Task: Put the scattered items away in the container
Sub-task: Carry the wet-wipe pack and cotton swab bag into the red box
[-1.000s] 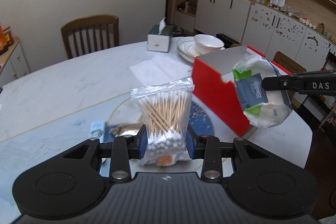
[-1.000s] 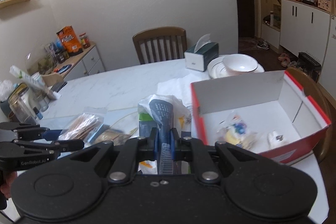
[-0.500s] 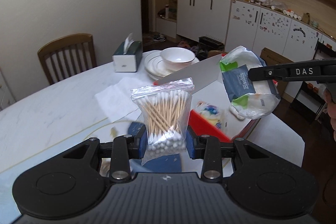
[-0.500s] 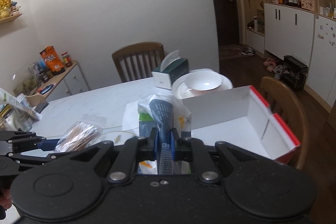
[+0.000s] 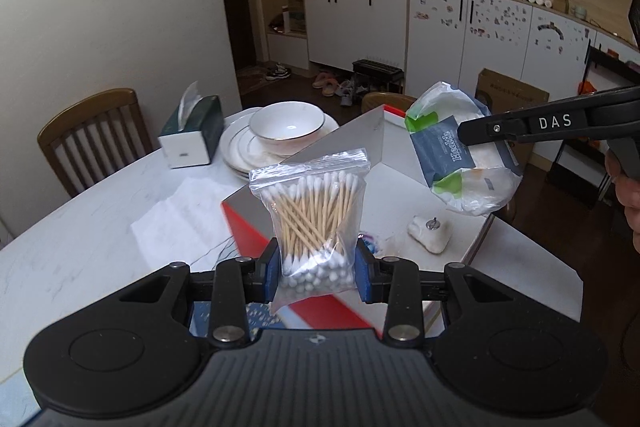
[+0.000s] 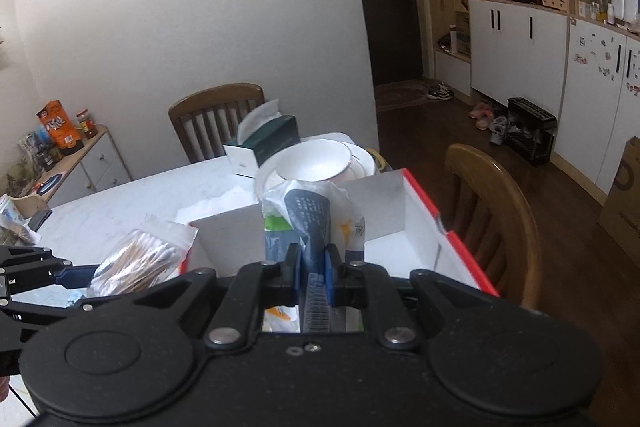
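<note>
- The left gripper [image 5: 316,269] has its jaws clamped on a clear zip bag of cotton swabs [image 5: 314,215], which stands upright between the blue pads, above the near red wall of the box [image 5: 256,239].
- The right gripper [image 6: 314,277] has its jaws pinched tight on a crinkled plastic packet [image 6: 310,215] with a dark blue label and green corners; the packet hangs over the open box [image 6: 420,211].
- Inside the box, below and beyond the left jaws, lies a small white lump with a metal stud [image 5: 430,233].
- Beyond the box on the bench [image 5: 80,227]: a white bowl [image 5: 286,125] on stacked plates, a dark green tissue box [image 5: 192,135], and a flat white paper sheet [image 5: 180,223].
- A wooden chair [image 6: 496,211] stands just right of the box, another behind the bench.
- Readable writing: "DAS" on the right gripper's arm, "Health" on the packet's label.
</note>
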